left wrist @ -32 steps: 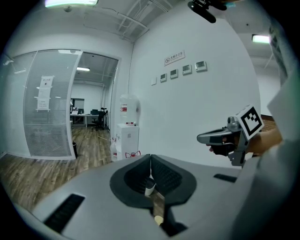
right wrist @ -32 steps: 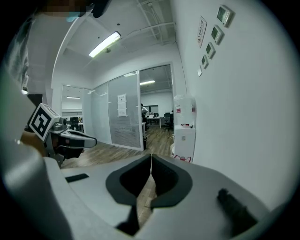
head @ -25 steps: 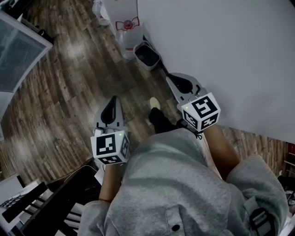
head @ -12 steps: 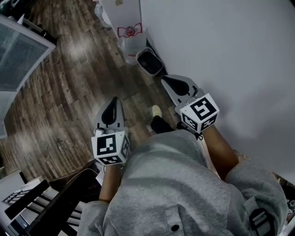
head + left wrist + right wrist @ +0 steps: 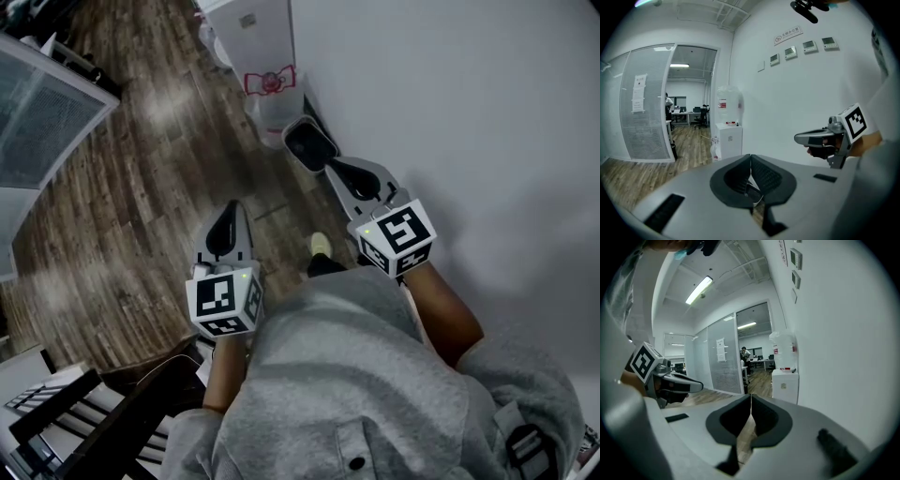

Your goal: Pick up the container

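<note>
A small dark waste bin (image 5: pixel 308 145) stands on the wood floor against the white wall; no other container shows. In the head view my right gripper (image 5: pixel 343 172) is held out just short of the bin, shut and empty. My left gripper (image 5: pixel 225 223) hangs lower left over the floor, also shut with nothing in it. In the left gripper view the jaws (image 5: pixel 750 163) meet at a thin line, and the right gripper (image 5: pixel 819 138) shows at the right. The right gripper view shows its jaws (image 5: pixel 751 403) pressed together, with the left gripper (image 5: pixel 678 383) at the left.
A white water dispenser (image 5: pixel 266 66) with a bottle stands by the wall beyond the bin, also as dispenser (image 5: pixel 727 137) and dispenser (image 5: pixel 784 376). A frosted glass partition (image 5: pixel 42 108) runs at the left. Dark chairs (image 5: pixel 75 422) sit at the lower left. The person's grey sweater fills the foreground.
The person has stepped forward: the bin and dispenser have slid nearer in the head view. The right gripper has moved left and forward toward the bin. Both grippers stay shut.
</note>
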`<action>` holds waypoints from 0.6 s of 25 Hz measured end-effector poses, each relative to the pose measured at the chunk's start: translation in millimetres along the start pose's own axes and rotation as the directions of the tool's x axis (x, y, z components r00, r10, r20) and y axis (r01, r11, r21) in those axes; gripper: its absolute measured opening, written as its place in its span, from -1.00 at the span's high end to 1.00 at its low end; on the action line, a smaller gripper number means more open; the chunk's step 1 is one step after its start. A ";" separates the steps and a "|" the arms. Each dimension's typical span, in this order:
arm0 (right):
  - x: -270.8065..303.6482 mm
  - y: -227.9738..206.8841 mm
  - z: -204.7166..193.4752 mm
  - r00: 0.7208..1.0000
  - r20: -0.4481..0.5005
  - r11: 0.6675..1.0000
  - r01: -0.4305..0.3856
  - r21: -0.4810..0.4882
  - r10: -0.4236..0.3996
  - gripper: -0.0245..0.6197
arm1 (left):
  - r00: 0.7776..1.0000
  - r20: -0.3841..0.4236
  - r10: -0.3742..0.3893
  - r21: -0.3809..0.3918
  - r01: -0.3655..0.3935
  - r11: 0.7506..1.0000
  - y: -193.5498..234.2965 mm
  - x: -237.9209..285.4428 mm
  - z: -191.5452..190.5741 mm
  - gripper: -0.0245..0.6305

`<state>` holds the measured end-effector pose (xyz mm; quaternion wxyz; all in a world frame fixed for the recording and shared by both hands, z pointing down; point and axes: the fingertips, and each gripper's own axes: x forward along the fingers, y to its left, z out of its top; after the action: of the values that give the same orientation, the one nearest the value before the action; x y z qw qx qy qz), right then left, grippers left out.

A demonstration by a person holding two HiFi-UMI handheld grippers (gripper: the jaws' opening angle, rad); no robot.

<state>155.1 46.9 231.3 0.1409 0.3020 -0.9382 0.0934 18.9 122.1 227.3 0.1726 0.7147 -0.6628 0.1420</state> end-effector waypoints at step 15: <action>37.2 -34.1 11.7 0.999 -0.014 0.999 -0.047 -0.024 0.046 0.84 | 0.999 0.005 0.050 -0.017 -0.050 0.999 7.7 35.4 21.2 0.88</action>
<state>144.0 -3.5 235.2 0.1484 0.2777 -0.9451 0.0874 13.5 80.5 224.0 0.1735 0.6968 -0.6820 0.1387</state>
